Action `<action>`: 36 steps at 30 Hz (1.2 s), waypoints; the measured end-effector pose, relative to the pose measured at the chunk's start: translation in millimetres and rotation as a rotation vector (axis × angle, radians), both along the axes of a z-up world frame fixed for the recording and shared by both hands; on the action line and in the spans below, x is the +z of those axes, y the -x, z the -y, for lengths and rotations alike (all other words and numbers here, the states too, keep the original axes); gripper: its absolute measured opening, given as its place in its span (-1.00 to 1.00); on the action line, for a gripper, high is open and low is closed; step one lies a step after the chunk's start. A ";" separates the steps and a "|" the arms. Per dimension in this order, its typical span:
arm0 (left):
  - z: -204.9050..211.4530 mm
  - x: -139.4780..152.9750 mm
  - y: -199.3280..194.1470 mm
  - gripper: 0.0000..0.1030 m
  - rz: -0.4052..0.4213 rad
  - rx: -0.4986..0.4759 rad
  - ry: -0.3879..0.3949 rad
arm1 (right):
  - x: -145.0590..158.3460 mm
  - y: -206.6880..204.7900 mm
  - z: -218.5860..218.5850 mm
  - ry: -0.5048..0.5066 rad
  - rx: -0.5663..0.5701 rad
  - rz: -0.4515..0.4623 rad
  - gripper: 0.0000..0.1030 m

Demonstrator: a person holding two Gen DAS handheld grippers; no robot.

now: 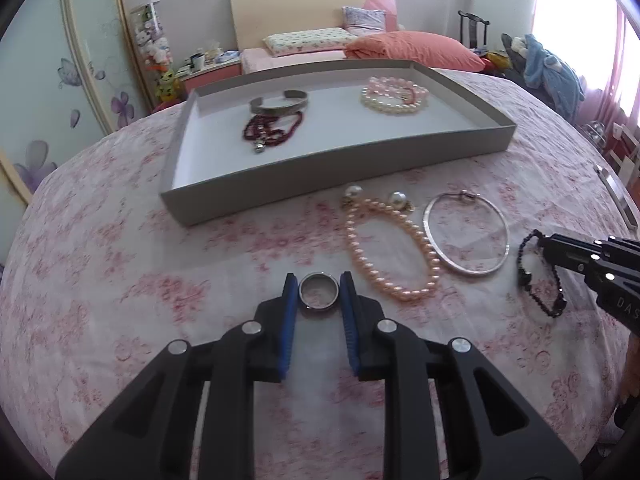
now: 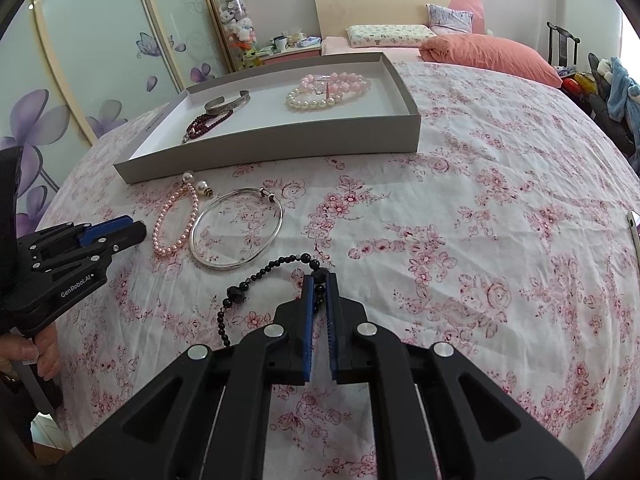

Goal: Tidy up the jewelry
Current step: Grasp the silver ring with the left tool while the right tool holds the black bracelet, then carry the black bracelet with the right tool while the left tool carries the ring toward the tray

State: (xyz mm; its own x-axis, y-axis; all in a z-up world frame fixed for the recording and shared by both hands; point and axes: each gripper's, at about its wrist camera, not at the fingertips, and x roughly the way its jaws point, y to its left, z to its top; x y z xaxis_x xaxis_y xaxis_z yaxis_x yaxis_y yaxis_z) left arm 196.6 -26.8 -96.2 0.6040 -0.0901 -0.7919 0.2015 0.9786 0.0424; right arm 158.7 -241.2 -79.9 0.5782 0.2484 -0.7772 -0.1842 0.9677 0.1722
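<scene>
A grey tray [image 1: 320, 168] [image 2: 280, 142] on the floral tablecloth holds a silver cuff [image 1: 279, 101], a dark red bead string [image 1: 272, 128] and pink and white pearl bracelets [image 1: 394, 96] [image 2: 328, 88]. My left gripper [image 1: 319, 286] is shut on a wide silver ring [image 1: 319, 291] low over the cloth. My right gripper [image 2: 319, 282] is shut on a black bead bracelet [image 2: 272, 266] [image 1: 540, 284]. A pink pearl bracelet [image 1: 388, 248] [image 2: 176, 224] and a thin silver bangle [image 1: 466, 234] [image 2: 236, 232] lie in front of the tray.
A silver object [image 1: 618, 196] [image 2: 634, 228] lies at the table's right edge. A bed with an orange pillow [image 1: 412, 50] stands behind the table. A wardrobe with flower decals [image 2: 80, 60] is at the left.
</scene>
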 end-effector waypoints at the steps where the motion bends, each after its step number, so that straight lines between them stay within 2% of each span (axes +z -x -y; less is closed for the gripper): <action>1: -3.0 0.2 0.2 -0.57 0.000 0.007 0.000 | 0.3 -0.8 -0.1 0.000 0.000 -0.002 -0.86; 5: -15.2 0.7 1.8 -0.57 -0.002 0.034 0.000 | 0.7 -4.8 -0.6 -0.004 0.004 -0.010 -0.81; 7: -20.7 0.9 2.2 -0.57 -0.003 0.047 0.003 | 1.0 -5.7 -1.2 -0.007 0.009 -0.010 -0.72; 9: -25.0 1.0 2.8 -0.57 -0.004 0.058 0.007 | 1.9 -6.5 -3.6 -0.007 0.016 -0.010 -0.49; 11: -27.6 1.1 2.7 -0.57 -0.005 0.064 0.012 | 2.2 -6.5 -6.7 0.006 0.022 -0.004 -0.45; 12: -27.9 0.7 2.9 -0.57 -0.005 0.066 0.013 | 1.9 -6.4 -8.9 0.020 0.027 0.005 -0.48; 14: -29.6 0.8 3.0 -0.57 -0.004 0.070 0.015 | 0.8 -6.1 -10.6 0.034 0.038 0.016 -0.77; 18: -35.0 2.6 5.7 -0.57 0.002 0.085 0.023 | 2.5 -4.7 -4.6 0.001 0.031 0.020 -0.77; 26: -43.5 17.0 15.3 -0.57 0.054 0.119 0.047 | 27.2 4.8 0.7 -0.068 0.036 0.114 -0.77; 36: -38.0 54.0 39.0 -0.57 0.210 0.154 0.074 | 61.8 14.2 -5.5 -0.118 0.064 0.246 -0.77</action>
